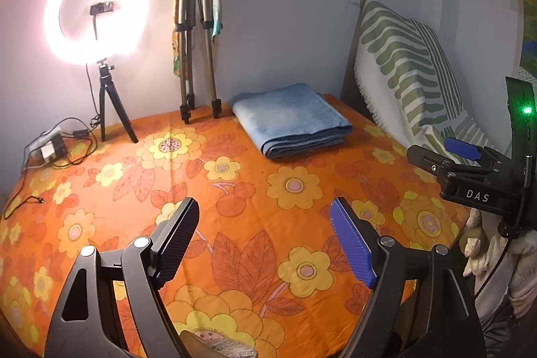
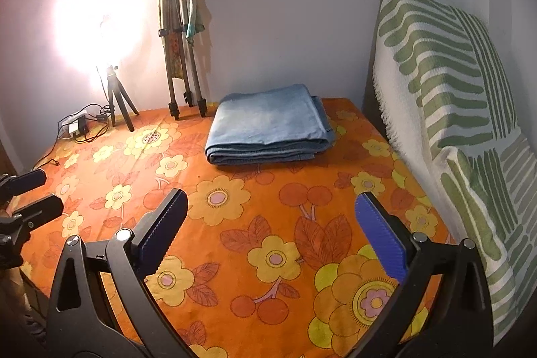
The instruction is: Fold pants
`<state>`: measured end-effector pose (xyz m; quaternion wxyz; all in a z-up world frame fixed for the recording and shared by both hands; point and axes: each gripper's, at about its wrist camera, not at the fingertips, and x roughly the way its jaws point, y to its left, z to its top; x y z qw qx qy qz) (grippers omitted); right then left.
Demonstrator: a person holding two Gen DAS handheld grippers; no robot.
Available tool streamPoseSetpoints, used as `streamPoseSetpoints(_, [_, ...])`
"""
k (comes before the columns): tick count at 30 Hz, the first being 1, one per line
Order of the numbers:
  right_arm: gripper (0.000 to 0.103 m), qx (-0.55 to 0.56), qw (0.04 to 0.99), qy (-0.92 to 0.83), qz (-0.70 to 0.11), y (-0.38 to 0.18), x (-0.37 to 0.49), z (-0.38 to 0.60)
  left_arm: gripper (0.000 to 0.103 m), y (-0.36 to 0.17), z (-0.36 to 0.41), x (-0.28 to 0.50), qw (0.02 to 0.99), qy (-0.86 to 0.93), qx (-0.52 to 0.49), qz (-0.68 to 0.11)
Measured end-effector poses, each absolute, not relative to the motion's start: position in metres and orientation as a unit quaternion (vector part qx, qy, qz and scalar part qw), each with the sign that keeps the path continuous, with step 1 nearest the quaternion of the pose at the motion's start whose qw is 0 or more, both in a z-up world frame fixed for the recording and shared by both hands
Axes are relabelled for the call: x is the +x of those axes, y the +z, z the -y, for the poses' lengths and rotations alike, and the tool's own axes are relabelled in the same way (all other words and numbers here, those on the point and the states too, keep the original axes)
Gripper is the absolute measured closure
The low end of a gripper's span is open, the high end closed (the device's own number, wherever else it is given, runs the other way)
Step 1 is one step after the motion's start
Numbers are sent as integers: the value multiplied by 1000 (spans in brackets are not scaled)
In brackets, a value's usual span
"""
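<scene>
Light blue denim pants [image 1: 290, 119] lie folded into a neat rectangle at the back of the orange flowered table [image 1: 255, 200], near the wall; they also show in the right wrist view [image 2: 268, 130]. My left gripper [image 1: 265, 210] is open and empty, held above the table's middle, well short of the pants. My right gripper [image 2: 272, 207] is open and empty, above the table in front of the pants. The right gripper's body shows at the right edge of the left wrist view [image 1: 470, 170]. The left gripper's fingers [image 2: 30, 193] show at the left edge of the right wrist view.
A lit ring light on a small tripod [image 1: 97, 9] stands at the back left with cables and a power adapter [image 1: 50, 150]. A folded tall tripod [image 1: 194, 32] leans on the wall. A green striped cushion [image 2: 446, 96] stands along the right side.
</scene>
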<state>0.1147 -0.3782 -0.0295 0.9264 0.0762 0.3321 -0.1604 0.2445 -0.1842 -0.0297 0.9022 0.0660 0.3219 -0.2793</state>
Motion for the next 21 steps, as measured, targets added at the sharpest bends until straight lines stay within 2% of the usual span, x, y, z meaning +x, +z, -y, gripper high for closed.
streamPoseSetpoints(21, [1, 64, 926, -162, -335, -25, 110, 373, 22, -27, 191, 235, 900, -289, 72, -318])
